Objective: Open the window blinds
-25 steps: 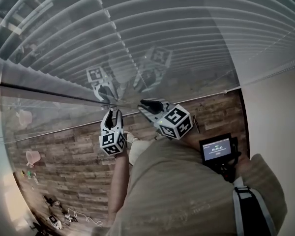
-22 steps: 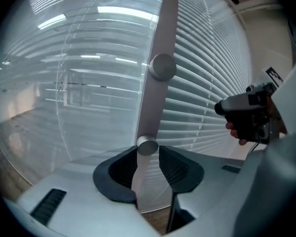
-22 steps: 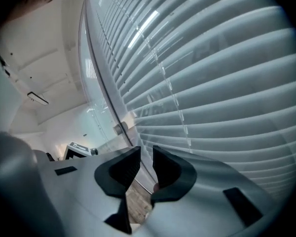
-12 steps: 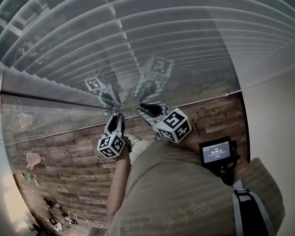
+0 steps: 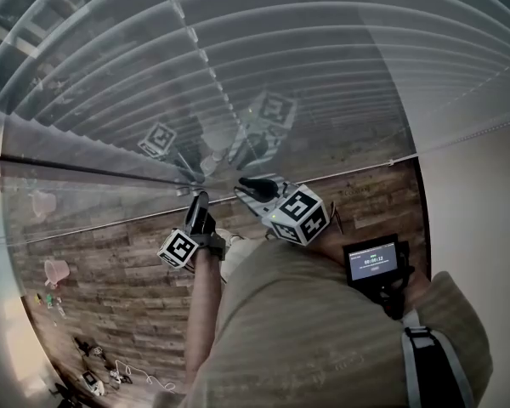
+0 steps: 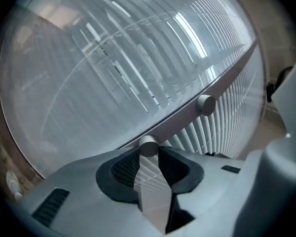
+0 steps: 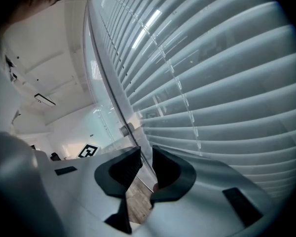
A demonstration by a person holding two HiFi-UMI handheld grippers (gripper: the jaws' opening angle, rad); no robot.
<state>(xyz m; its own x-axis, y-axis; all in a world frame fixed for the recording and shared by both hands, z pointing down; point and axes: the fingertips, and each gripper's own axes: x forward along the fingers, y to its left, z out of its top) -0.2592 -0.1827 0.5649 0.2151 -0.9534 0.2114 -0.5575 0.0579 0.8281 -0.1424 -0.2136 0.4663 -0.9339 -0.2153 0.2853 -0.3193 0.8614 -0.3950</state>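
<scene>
Window blinds (image 5: 280, 58) across the upper half of the head view, behind a glass pane, long pale slats curving from edge to edge; wood-plank floor (image 5: 110, 270) below. Reflections of both marker cubes faint in the glass. Left gripper (image 5: 197, 204) raised to the foot of the pane, just beside the right gripper (image 5: 255, 185), both pointing at the glass, tips near each other but apart. In the left gripper view: left gripper (image 6: 149, 154) closed on a shiny rod (image 6: 150, 186), the rod filling the gap between the dark pads, its round end (image 6: 148, 146) poking out past the tips toward a pale rail (image 6: 180, 116) slanting across the pane. Second round knob (image 6: 205, 104) farther along the same rail. Slats (image 6: 227, 107) visible past the rail at right. In the right gripper view: right gripper (image 7: 144, 154) with pads a narrow gap apart, floor showing through the gap, a thin dark line (image 7: 106, 78) running down the pane and into it; no pad seen pressing on it, nothing else between. Slats (image 7: 227, 93) filling the right side, broad faces toward the camera, overlapping. Small screen device (image 5: 372, 260) at the person's right side.
</scene>
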